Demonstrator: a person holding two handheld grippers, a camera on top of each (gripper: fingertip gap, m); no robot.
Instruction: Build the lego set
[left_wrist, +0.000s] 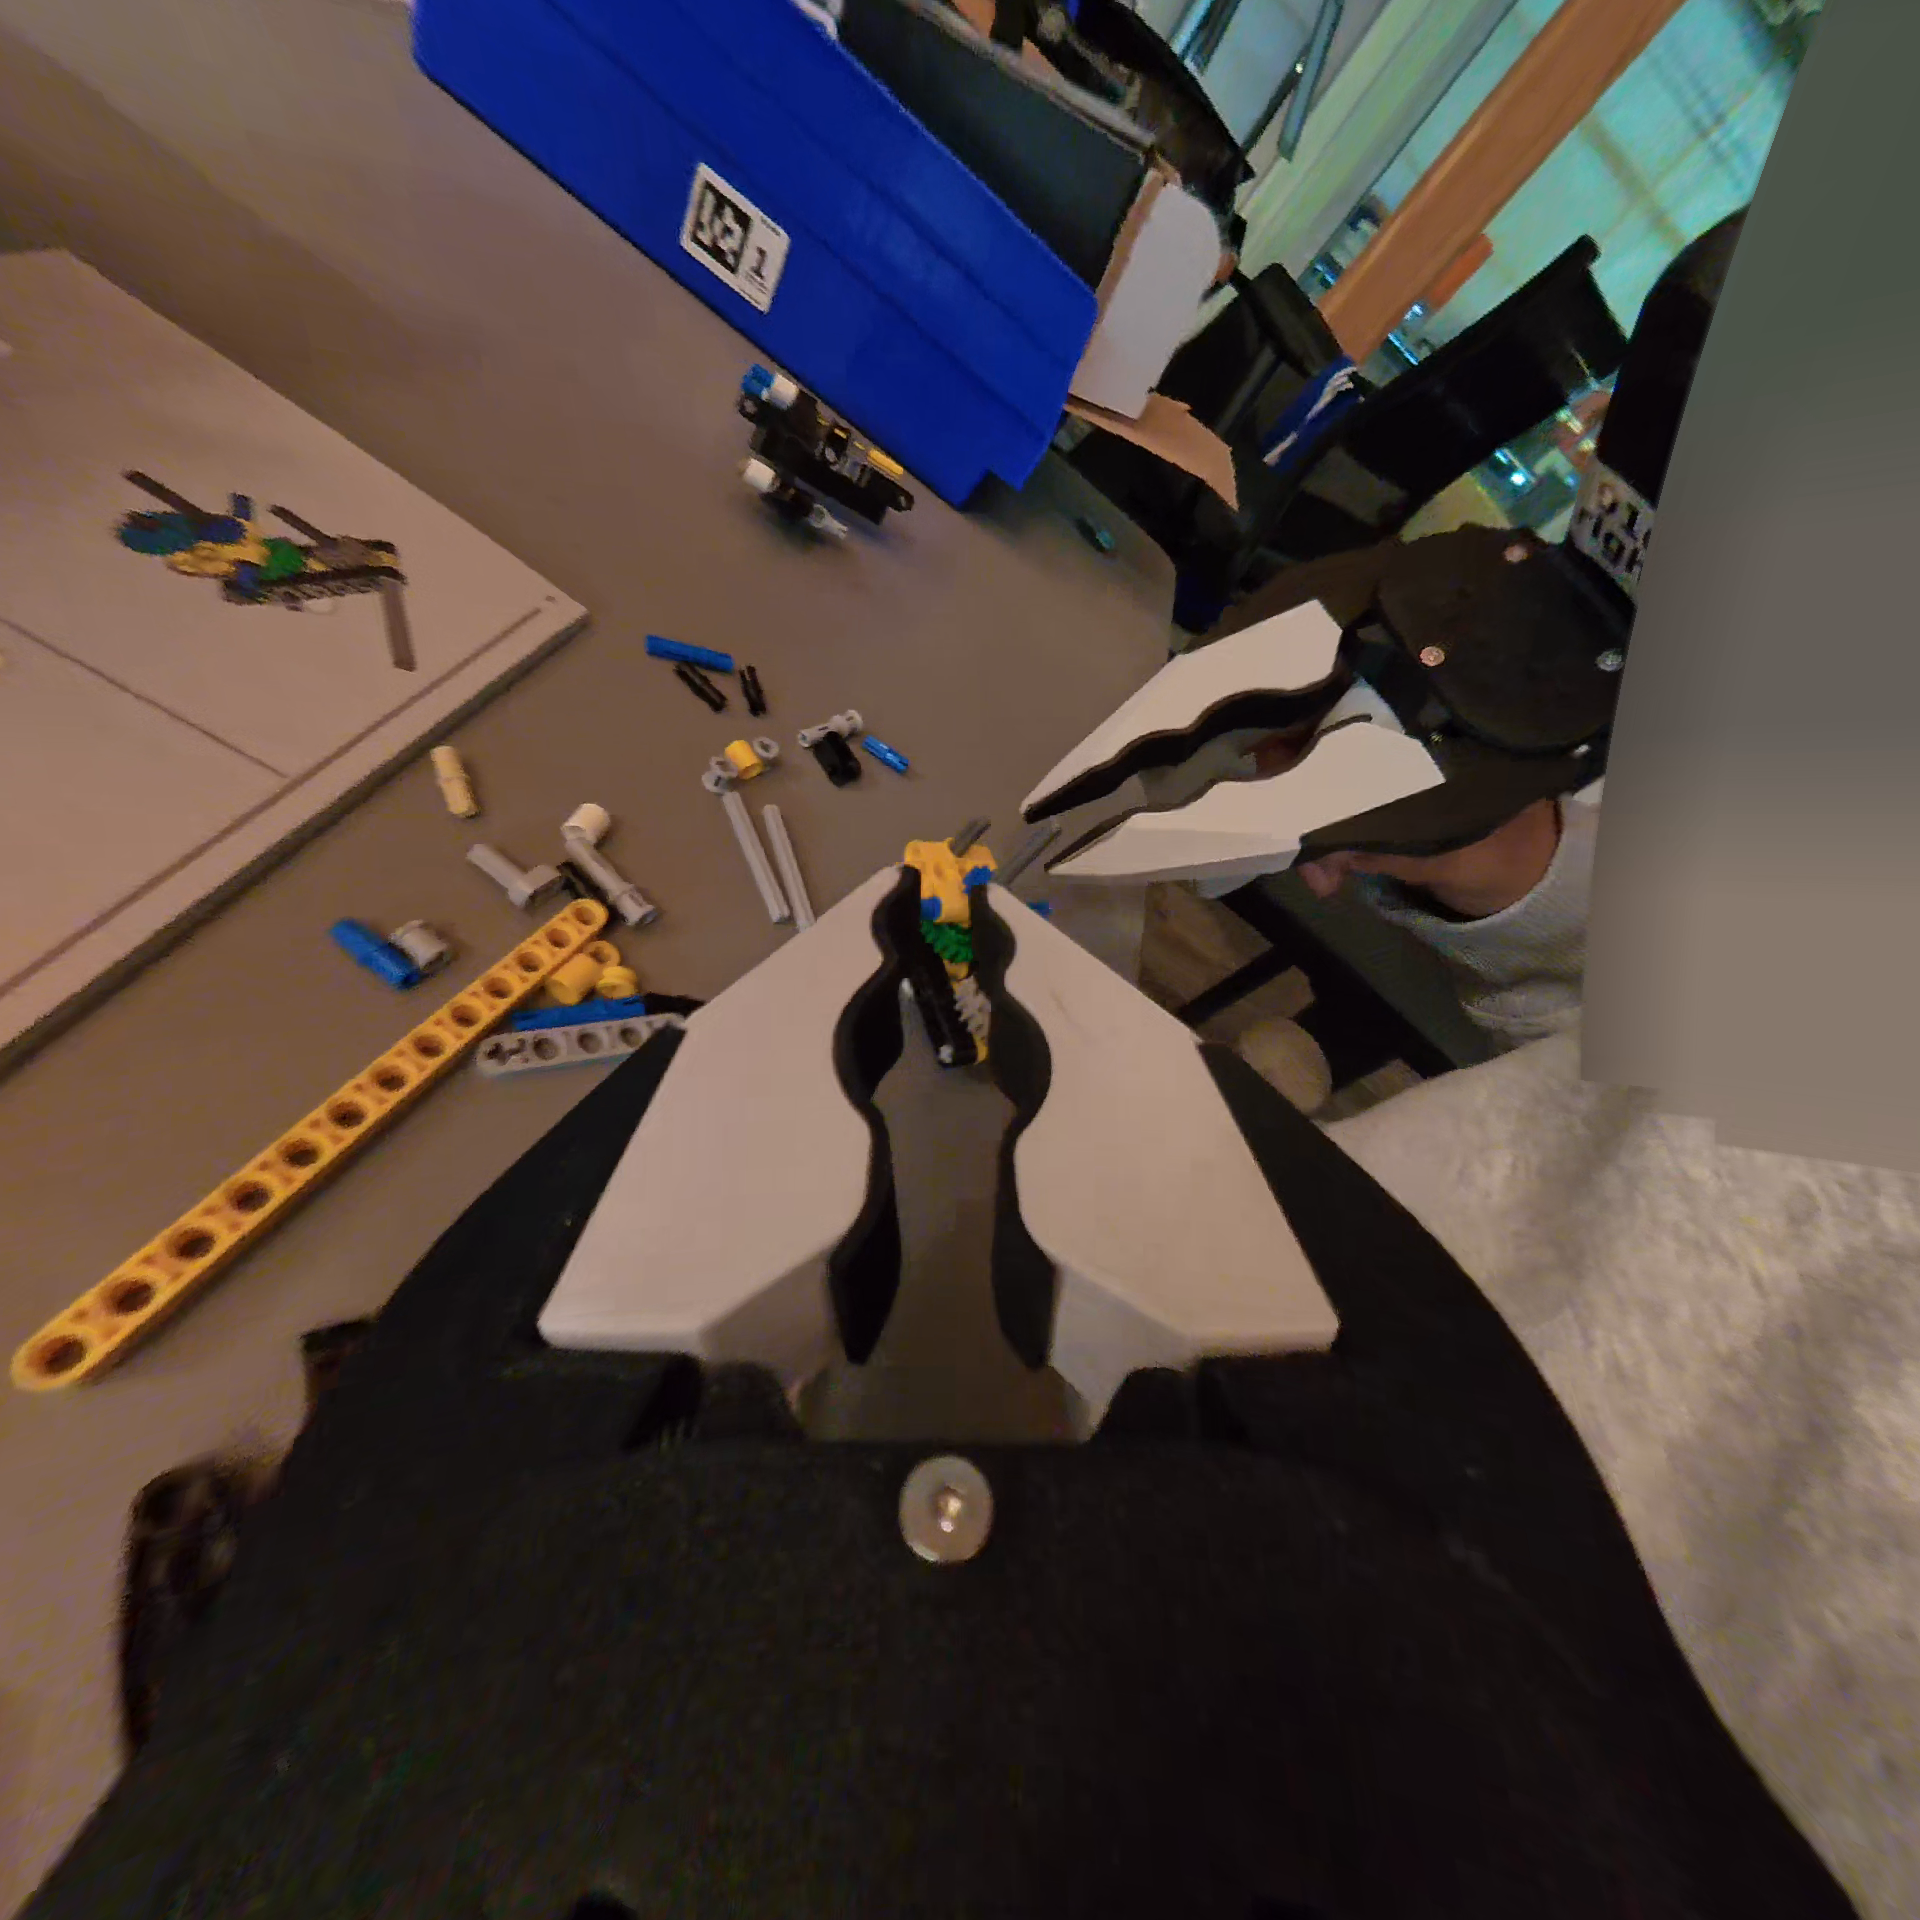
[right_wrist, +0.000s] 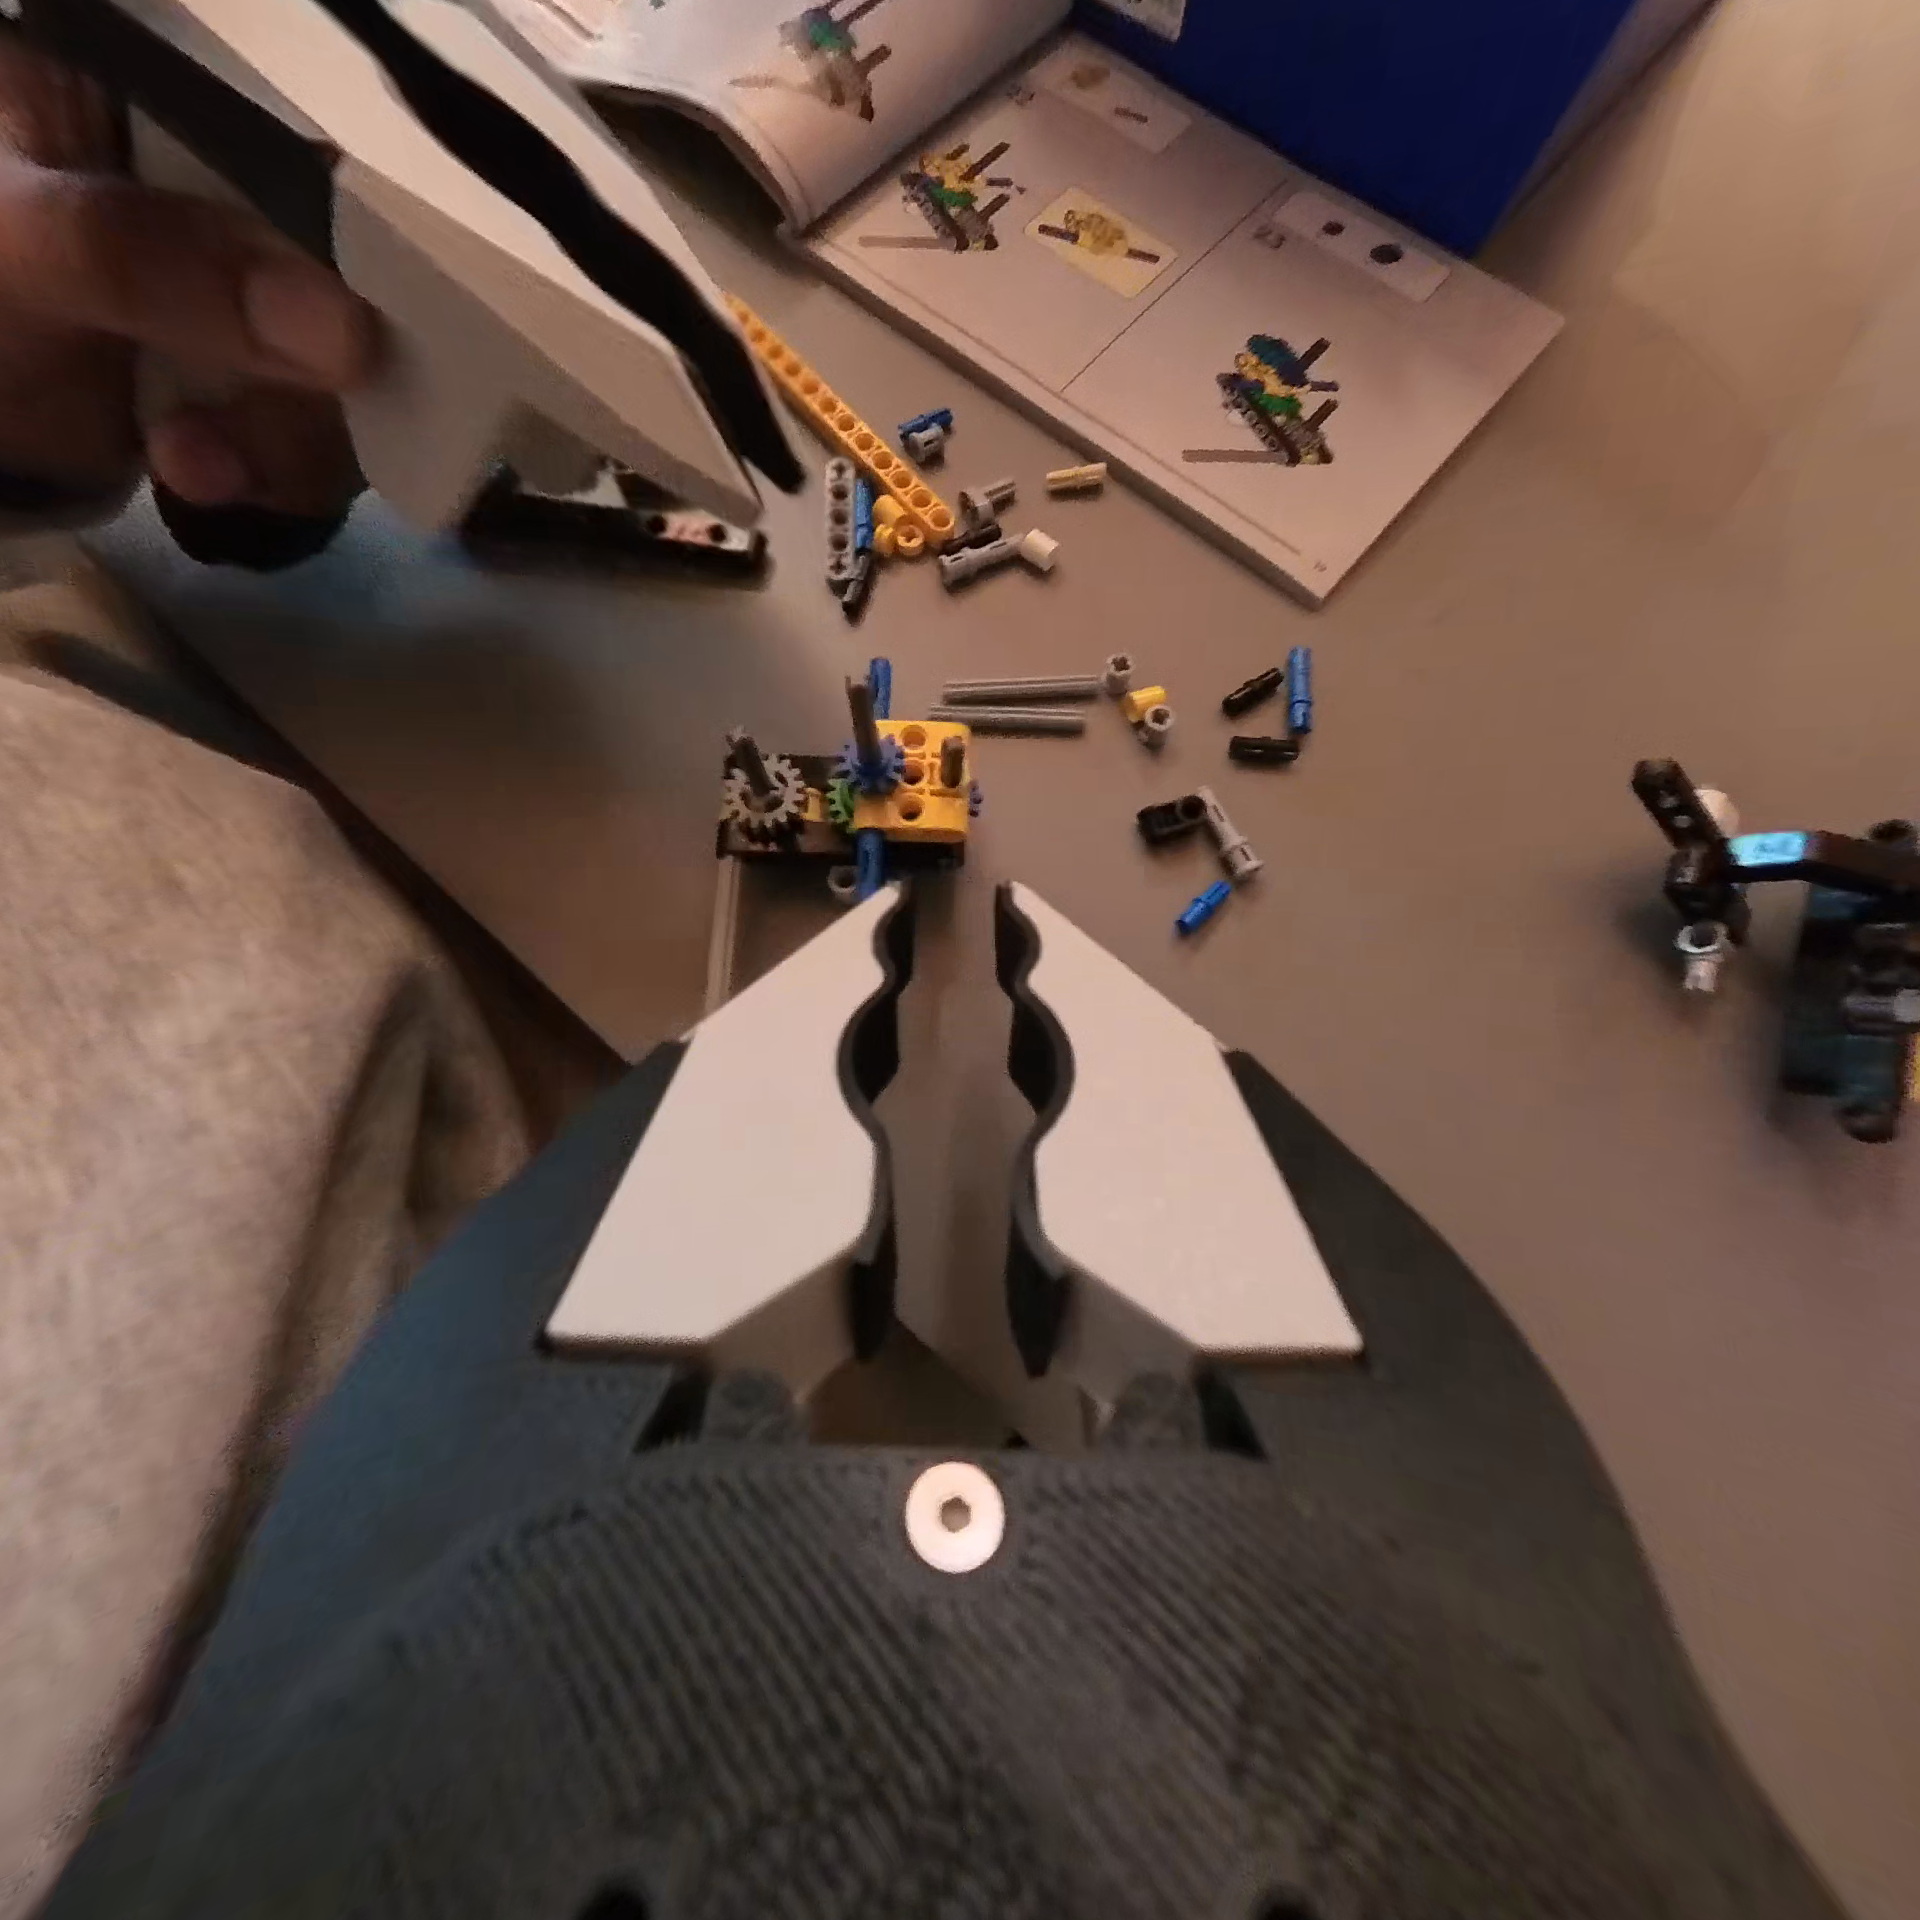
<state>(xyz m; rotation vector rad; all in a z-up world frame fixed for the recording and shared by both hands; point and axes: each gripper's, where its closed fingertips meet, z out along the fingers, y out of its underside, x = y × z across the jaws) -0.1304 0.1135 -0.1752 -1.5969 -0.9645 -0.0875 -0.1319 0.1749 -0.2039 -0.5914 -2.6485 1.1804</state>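
Note:
A small lego assembly (right_wrist: 914, 781) with a yellow block, blue and green gears, a grey gear and dark axles sits on the grey table (right_wrist: 1403, 1195) near its front edge. My right gripper (right_wrist: 951, 896) is open and empty, its tips just short of the assembly. My left gripper (left_wrist: 943, 883) is slightly open and empty, held above the table. In the left wrist view the assembly (left_wrist: 943, 868) shows through the gap between its jaws. The right gripper (left_wrist: 1044, 831) comes in from the right there. The left gripper (right_wrist: 774, 473) hangs at the upper left of the right wrist view.
A long yellow beam (left_wrist: 312, 1143), grey axles (left_wrist: 774, 868), and blue and black pins lie loose. An open instruction booklet (right_wrist: 1174, 343) lies beyond them. A black sub-assembly (right_wrist: 1808, 935) stands at the right, a blue bin (left_wrist: 831, 208) behind it. A black beam (right_wrist: 623, 532) lies under the left gripper.

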